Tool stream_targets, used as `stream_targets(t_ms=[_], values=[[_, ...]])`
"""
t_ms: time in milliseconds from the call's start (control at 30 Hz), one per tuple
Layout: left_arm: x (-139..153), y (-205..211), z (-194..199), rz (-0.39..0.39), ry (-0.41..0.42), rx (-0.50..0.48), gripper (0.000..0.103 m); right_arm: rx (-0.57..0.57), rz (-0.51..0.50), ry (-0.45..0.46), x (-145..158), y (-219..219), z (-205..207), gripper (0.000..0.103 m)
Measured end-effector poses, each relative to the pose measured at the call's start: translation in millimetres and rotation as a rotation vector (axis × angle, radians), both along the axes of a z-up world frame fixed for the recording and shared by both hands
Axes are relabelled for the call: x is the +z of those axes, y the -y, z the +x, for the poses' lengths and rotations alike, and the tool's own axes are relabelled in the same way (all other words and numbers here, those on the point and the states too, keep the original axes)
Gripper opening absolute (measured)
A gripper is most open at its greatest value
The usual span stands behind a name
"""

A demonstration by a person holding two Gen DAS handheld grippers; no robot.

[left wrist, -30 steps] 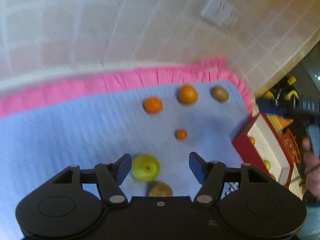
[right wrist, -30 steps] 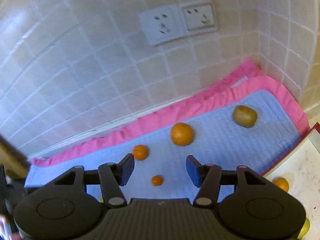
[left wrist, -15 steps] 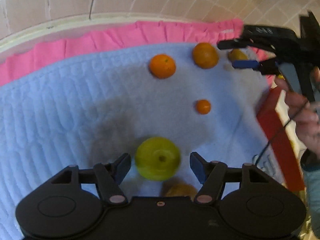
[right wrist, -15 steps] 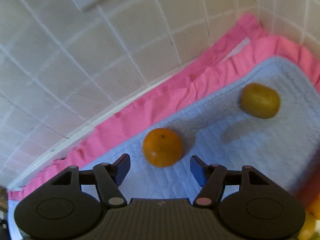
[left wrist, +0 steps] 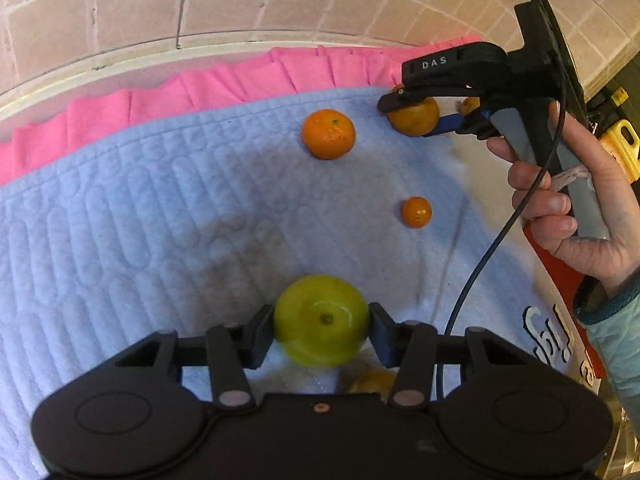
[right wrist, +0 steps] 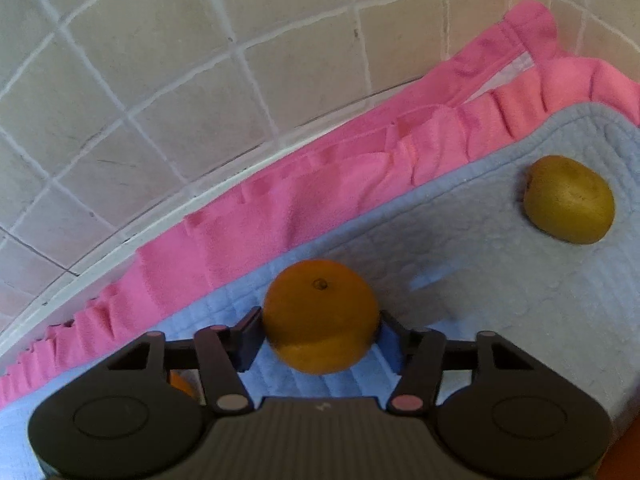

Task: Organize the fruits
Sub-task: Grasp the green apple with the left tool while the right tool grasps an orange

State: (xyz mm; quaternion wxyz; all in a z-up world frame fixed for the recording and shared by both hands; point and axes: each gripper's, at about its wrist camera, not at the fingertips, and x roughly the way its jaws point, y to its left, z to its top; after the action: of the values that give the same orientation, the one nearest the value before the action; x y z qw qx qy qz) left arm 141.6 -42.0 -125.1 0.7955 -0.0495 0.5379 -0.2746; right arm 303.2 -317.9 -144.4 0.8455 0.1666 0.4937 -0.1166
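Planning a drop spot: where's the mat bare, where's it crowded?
Bare: the blue mat left of the orange, up to the pink frill. Crowded: far right corner, where the right gripper is closed on a big orange near the kiwi, small orange nearby.

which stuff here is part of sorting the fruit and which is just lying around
Part of the job:
green fruit in left gripper
large orange in right gripper
mandarin
tiny orange
kiwi

Just there:
blue mat
pink cloth
tiled wall
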Motion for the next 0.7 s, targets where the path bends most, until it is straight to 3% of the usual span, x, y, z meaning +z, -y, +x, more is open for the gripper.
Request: stream_targets(t_ms=[133,300,500,700], values=[[1,-1,3,-0.013,-0.003,0.036,0.059,-0.013,0.028,0.013,3,5,-5,0.058],[26,-15,-3,-0.104,0.029,0.068,0.058,-0.027,0.082,0.046,29,16,-30,0.058],[75,-12,-19,-0.11,0.135,0.073,0.058,-0.028,0.068,0.196,98,23,-78,0.058],[133,26,-42,-0.099,0.268,0.019,0.058,-0.059,0.035,0.38,180,48,-162,0.058]])
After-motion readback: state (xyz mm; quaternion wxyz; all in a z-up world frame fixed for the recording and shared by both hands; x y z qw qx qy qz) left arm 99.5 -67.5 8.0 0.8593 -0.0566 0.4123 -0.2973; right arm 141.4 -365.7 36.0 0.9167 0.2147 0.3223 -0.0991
